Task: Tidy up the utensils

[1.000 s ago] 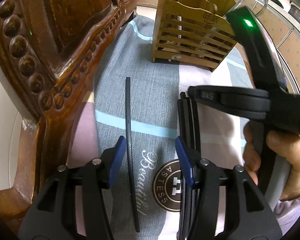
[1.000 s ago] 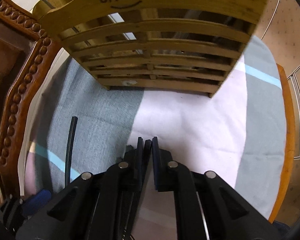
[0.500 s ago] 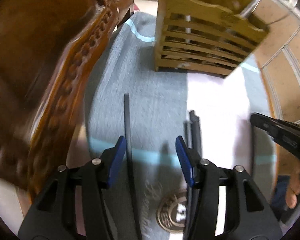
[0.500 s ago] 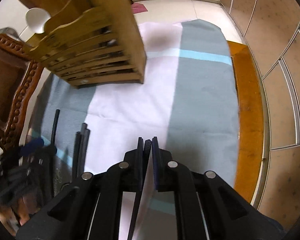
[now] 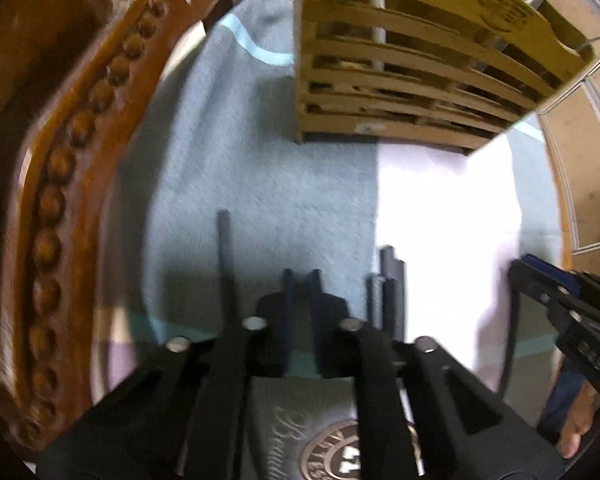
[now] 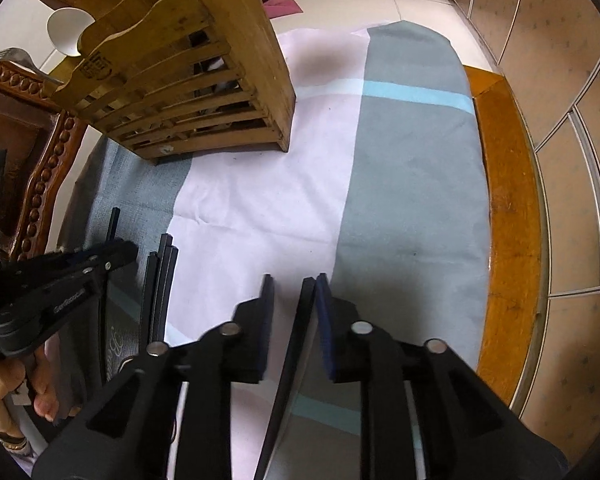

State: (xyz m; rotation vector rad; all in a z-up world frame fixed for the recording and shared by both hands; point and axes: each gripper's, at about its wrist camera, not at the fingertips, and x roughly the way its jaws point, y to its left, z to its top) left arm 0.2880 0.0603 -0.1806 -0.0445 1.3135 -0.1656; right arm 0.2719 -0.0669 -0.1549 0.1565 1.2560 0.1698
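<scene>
Two grippers hover low over a striped cloth (image 5: 260,180) that covers the counter (image 6: 504,200), its bare wooden edge showing to the right. The left gripper (image 5: 301,276) has its jaws drawn almost together, only a thin slit between the blue pads and nothing in it. Just to its left a single black chopstick (image 5: 225,248) lies flat on the grey part of the cloth; just to its right lies a small bundle of black chopsticks (image 5: 390,292), side by side and touching, at the seam between the grey and pale stripes.

The right gripper (image 6: 294,280) is well apart from these, over the pale and grey bands nearer the counter's edge. Its jaws stand partly spread, and one more chopstick (image 6: 296,360) rests along the inner face of the right pad – a clear gap separates it from the left pad, so it is not pinched.

Beyond both grippers a slatted bamboo utensil holder (image 6: 188,80) stands upright on the cloth, with a white spoon (image 6: 70,26) and a metal fork (image 6: 12,58) rising behind it. A carved wooden chair back (image 5: 60,160) borders the cloth on the left – the view there is blurred.
</scene>
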